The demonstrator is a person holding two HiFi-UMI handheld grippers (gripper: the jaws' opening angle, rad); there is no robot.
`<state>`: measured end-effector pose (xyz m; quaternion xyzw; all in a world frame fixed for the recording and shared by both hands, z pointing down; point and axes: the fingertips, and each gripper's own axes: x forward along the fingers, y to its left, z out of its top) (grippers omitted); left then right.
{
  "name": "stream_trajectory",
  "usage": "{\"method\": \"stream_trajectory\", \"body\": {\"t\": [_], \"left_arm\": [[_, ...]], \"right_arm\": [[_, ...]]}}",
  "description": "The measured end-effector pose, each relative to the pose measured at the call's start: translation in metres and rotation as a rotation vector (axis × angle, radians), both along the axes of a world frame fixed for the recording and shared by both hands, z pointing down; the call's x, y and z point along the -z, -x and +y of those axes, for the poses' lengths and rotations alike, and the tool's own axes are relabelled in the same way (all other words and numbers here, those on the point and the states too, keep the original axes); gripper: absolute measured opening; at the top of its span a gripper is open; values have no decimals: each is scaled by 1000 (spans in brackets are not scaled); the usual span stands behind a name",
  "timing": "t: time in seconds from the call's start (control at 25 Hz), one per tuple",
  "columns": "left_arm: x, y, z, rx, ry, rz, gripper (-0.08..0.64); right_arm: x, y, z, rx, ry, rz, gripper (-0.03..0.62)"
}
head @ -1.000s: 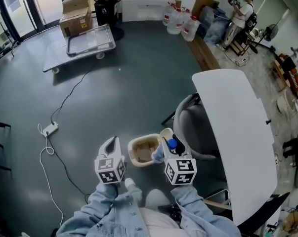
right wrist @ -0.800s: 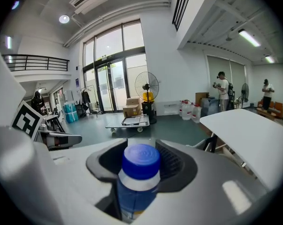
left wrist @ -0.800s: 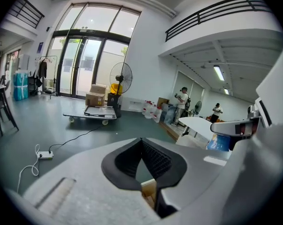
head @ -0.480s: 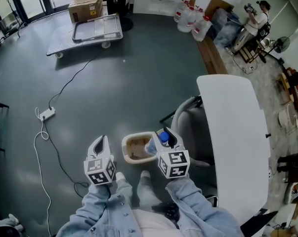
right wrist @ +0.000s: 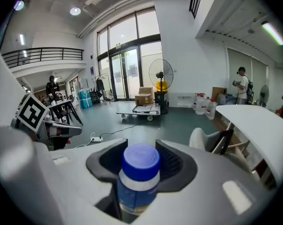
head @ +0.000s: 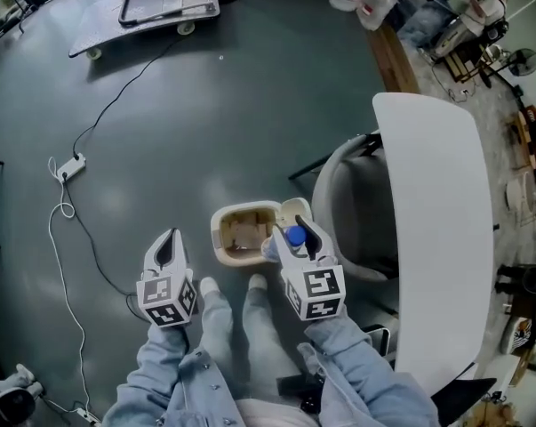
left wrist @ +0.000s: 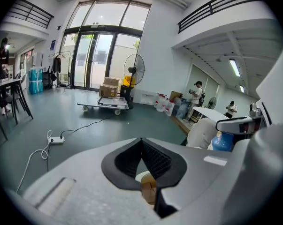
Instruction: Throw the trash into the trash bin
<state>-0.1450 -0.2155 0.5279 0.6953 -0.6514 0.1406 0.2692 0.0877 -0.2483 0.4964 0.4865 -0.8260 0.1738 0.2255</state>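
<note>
The trash bin stands on the dark floor, just ahead of the person's shoes and beside a grey chair pushed up to the white surface. It is a small cream bin with its top open, and brown scraps lie inside it; what they are cannot be made out.

The right tool is closed on a plastic bottle — blue screw cap up, blue label below it, gripped between the black pads just under the cap. From the head view the bottle hangs at the bin's right edge, above the rim. The label's print is too blurred to read.

The left tool has its jaws together with nothing between them, and it is held to the left of the bin, apart from it.

Each tool carries a cube with black-and-white square markers, not lettering. Far across the floor stand a flat cart, cardboard boxes and a cluster of big water jugs — no writing on them is legible.
</note>
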Motion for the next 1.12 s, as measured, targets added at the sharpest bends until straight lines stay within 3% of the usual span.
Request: {"method": "stream_trajectory", "body": {"t": [0.28,0.56,0.8,1.12], "left_arm": [[-59,-17,-2,-48,23,3,9],[-139,-28,7,-32,76,38,9],[-203,-50,17,-84,112,37,9],[-250,-51,29,-62,140,46,9]], "right_arm": [[-61,3,10,0,47,-13,189],[-132,10,18,8,107,-13,189],[-189,4,25,-12,159,-33,189],[-229,0,28,-1,157,-11,189]]}}
